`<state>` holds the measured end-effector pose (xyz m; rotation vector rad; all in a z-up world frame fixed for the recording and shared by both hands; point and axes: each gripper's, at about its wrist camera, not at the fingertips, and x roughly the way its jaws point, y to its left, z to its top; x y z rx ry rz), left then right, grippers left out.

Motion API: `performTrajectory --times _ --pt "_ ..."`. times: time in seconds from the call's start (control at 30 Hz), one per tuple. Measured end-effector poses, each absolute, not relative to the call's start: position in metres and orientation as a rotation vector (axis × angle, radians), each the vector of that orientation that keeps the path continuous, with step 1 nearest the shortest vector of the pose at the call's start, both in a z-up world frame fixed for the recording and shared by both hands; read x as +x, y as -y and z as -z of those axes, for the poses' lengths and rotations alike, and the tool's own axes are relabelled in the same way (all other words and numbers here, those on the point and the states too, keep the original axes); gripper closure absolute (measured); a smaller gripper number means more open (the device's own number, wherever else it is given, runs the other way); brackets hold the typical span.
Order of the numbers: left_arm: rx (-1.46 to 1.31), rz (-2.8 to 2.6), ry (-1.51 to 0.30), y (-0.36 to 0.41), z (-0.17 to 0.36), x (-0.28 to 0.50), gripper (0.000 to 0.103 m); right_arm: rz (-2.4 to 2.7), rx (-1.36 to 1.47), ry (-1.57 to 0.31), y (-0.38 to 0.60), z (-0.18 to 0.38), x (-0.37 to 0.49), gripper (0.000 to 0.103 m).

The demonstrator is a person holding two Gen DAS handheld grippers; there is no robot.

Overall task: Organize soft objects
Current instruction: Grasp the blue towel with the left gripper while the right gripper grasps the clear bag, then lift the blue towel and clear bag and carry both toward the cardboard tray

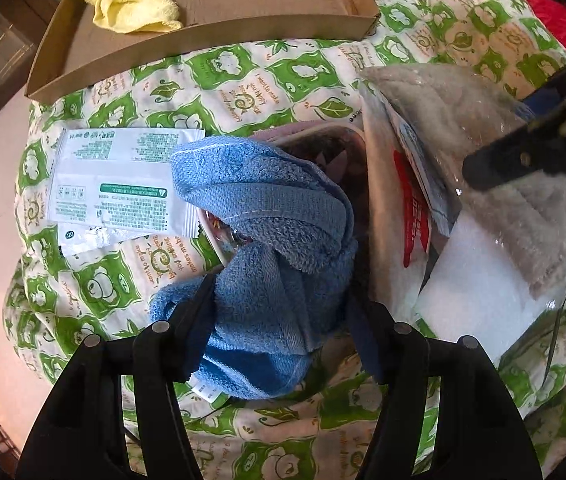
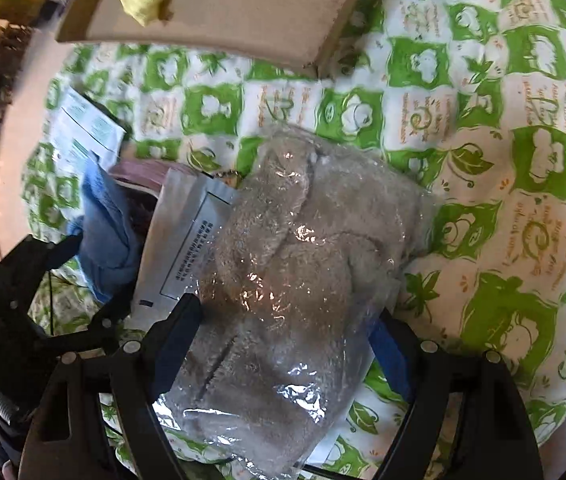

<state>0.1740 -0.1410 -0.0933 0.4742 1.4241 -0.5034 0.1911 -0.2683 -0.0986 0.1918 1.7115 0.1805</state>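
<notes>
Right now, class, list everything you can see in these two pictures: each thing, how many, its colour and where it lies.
blue towel: one, blue, bunched between the left gripper's fingers
bagged towel: one, grey-beige in clear plastic, between the right gripper's fingers
yellow cloth: one, yellow, in the box
box: one, brown cardboard, shallow, far end of the quilt
packet: one, white with green print, left of the blue towel
quilt: one, green and white, underneath everything
left gripper: black
right gripper: black

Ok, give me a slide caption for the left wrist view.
Left gripper straddling a blue towel on the green-patterned quilt.
</notes>
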Motion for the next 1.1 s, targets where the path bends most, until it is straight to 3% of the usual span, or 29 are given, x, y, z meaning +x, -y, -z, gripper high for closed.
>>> performTrajectory --times 0.57,0.87,1.1 --pt "0.381 0.508 -1.393 0.109 0.087 0.166 0.046 -0.111 0.222 -1.762 0.255 0.102 0.235 0.021" --pt "0.439 0.478 -1.406 0.122 0.099 0.171 0.046 -0.044 0.015 -1.791 0.24 0.13 0.252 0.021" --pt "0.337 0.496 -1.4 0.099 0.093 0.172 0.047 -0.047 -0.03 -1.76 0.261 0.118 0.262 0.023"
